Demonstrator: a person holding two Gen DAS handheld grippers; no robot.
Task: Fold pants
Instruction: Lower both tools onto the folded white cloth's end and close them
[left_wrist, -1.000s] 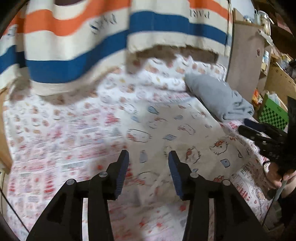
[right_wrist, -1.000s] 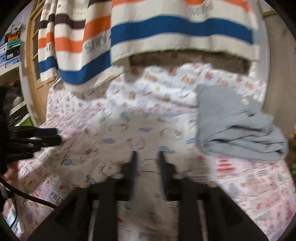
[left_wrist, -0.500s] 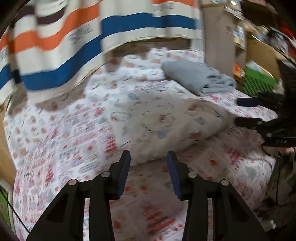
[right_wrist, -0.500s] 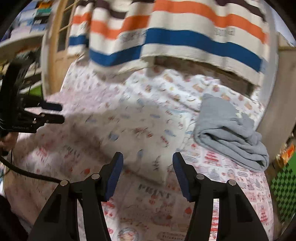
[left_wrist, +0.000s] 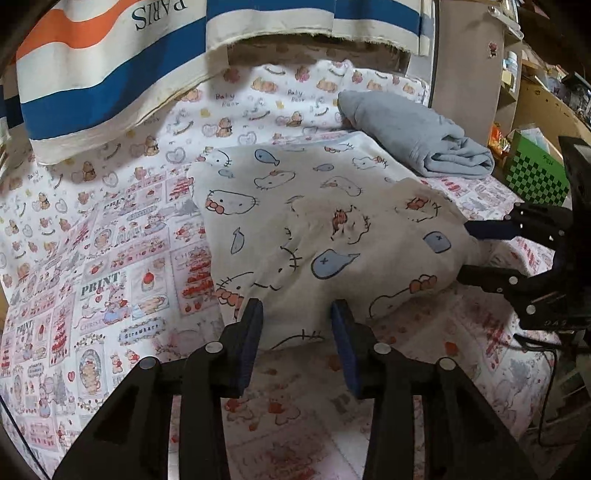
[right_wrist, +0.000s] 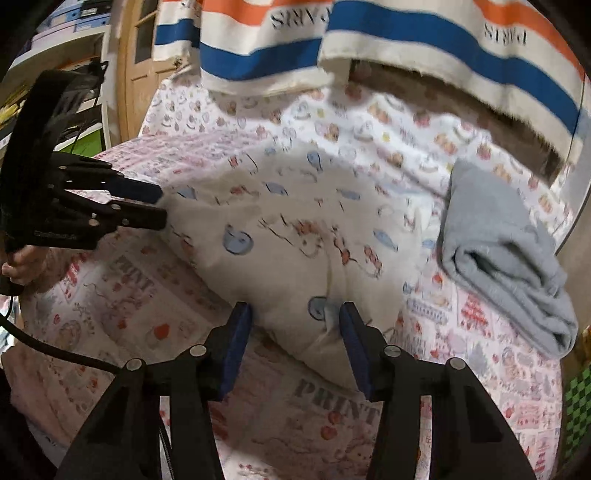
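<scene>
Lying across the middle of the printed bedsheet (left_wrist: 110, 266) is the pair of cream cat-print pants (left_wrist: 314, 221), bunched into a rough oblong with its near edge toward both cameras; a second ago both views looked over the cloth from higher up and farther off, and now the near edge fills the lower middle of each view, so both tongs have come down and in toward the garment. Hanging above the far side of the bed is a striped towel (left_wrist: 110, 74), and a folded grey garment (left_wrist: 417, 133) sits just beside the far right corner of the pants, apart from the work. Left gripper (left_wrist: 297, 321): jaws partly open, the near hem showing between the blue pads, pads not visibly pressing on it, so nothing held as far as can be seen. Right gripper (right_wrist: 295, 325): jaws about half open and closing slightly in the last half second, straddling the other near corner of the pants, cloth between the pads but no pinch evident. In the right wrist view the left tool's fingertips sit at the cloth's left edge; contact there cannot be told. Judgement: this is the approach to a two-point grasp on the near edge, the fold itself not yet begun; the next move calls for both pads to close on the hem before any lift.
</scene>
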